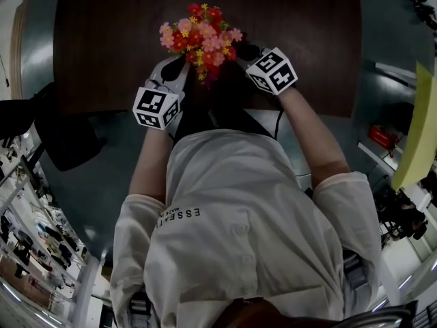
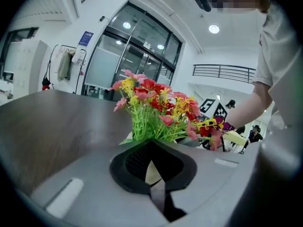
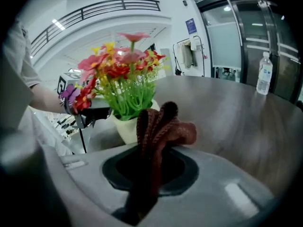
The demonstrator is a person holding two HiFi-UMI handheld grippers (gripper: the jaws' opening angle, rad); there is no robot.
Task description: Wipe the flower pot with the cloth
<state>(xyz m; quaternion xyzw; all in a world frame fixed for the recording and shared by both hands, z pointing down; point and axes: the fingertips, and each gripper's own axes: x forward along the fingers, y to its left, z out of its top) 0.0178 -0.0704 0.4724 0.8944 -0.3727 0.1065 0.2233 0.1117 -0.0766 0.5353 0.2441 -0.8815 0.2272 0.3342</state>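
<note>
A bunch of red, pink and yellow artificial flowers (image 1: 200, 34) stands on the dark table and hides its pot from the head view. The cream flower pot (image 3: 129, 126) shows below the green stems in the right gripper view. My left gripper (image 1: 176, 68) is at the pot's left side, its jaws closed with a sliver of the cream pot (image 2: 150, 172) pinched between them at the rim. My right gripper (image 1: 247, 52) is at the pot's right side, shut on a bunched red-brown cloth (image 3: 161, 126) that sticks out just in front of the pot.
The brown table (image 1: 116, 33) runs far beyond the pot; its near edge lies just under my hands. A clear water bottle (image 3: 264, 79) stands far off on it. A black chair (image 1: 61, 139) sits at the left by the table.
</note>
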